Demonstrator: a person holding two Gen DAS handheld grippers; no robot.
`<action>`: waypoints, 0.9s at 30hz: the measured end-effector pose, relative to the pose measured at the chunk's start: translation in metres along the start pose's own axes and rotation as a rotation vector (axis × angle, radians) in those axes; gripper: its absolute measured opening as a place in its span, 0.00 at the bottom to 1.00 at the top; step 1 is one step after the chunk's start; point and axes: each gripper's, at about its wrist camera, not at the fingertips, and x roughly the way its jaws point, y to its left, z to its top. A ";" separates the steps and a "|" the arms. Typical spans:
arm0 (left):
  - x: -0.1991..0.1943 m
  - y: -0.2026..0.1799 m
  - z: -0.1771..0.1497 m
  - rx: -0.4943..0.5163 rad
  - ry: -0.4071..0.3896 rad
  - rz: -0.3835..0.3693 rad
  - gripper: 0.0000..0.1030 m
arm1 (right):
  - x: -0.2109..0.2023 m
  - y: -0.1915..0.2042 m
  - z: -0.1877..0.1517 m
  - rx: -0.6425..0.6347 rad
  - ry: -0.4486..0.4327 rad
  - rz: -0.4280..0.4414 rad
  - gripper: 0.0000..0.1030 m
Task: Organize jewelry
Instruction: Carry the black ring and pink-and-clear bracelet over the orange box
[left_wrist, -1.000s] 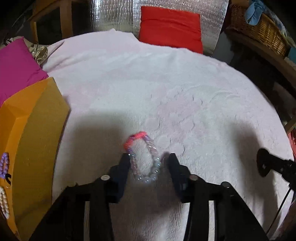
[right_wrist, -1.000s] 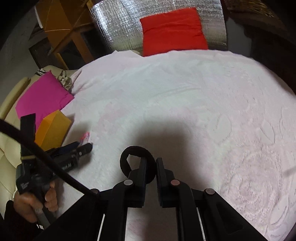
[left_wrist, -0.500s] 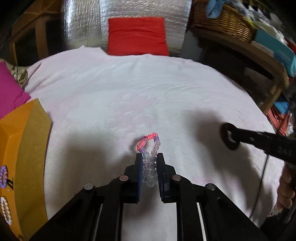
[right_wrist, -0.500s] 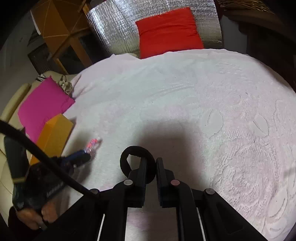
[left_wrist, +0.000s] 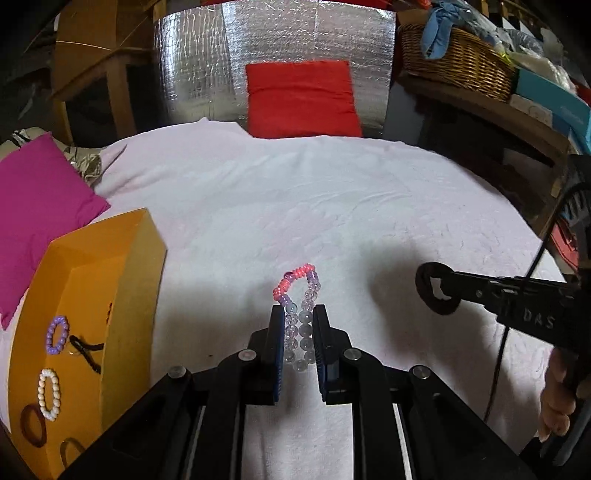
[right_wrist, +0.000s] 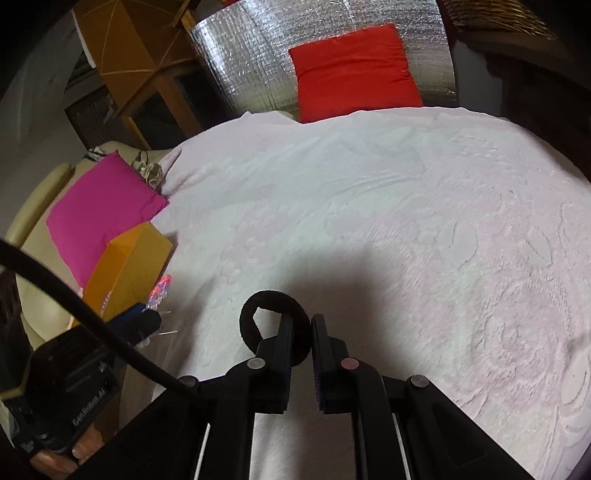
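Observation:
My left gripper (left_wrist: 298, 314) is shut on a beaded bracelet (left_wrist: 300, 295) of clear, purple and pink beads and holds it above the white bedspread (left_wrist: 295, 206). My right gripper (right_wrist: 302, 325) is shut on a black hair tie (right_wrist: 258, 314); it also shows in the left wrist view (left_wrist: 430, 291). An orange jewelry box (left_wrist: 110, 295) stands open at the left, holding a purple bracelet (left_wrist: 57, 334), a white bracelet (left_wrist: 48, 393) and dark rings. The box also shows in the right wrist view (right_wrist: 129, 266).
A pink cushion (left_wrist: 33, 206) lies behind the box, a red cushion (left_wrist: 301, 98) at the far edge against silver foil. A wicker basket (left_wrist: 454, 62) sits on a shelf at the right. The bedspread spreads wide in the right wrist view (right_wrist: 369, 221).
My left gripper closed on the beaded bracelet and lifted it off the bedspread, tilting upward. The right gripper kept holding the black hair tie, almost still.

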 end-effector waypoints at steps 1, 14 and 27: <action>-0.001 0.001 -0.001 0.002 -0.002 0.008 0.15 | 0.000 0.003 -0.001 -0.008 0.000 -0.002 0.10; -0.016 0.011 0.001 -0.005 -0.048 0.051 0.15 | -0.006 0.030 0.002 -0.046 -0.041 0.027 0.10; -0.030 0.034 0.002 -0.022 -0.093 0.084 0.15 | 0.005 0.045 0.001 -0.066 -0.046 0.036 0.10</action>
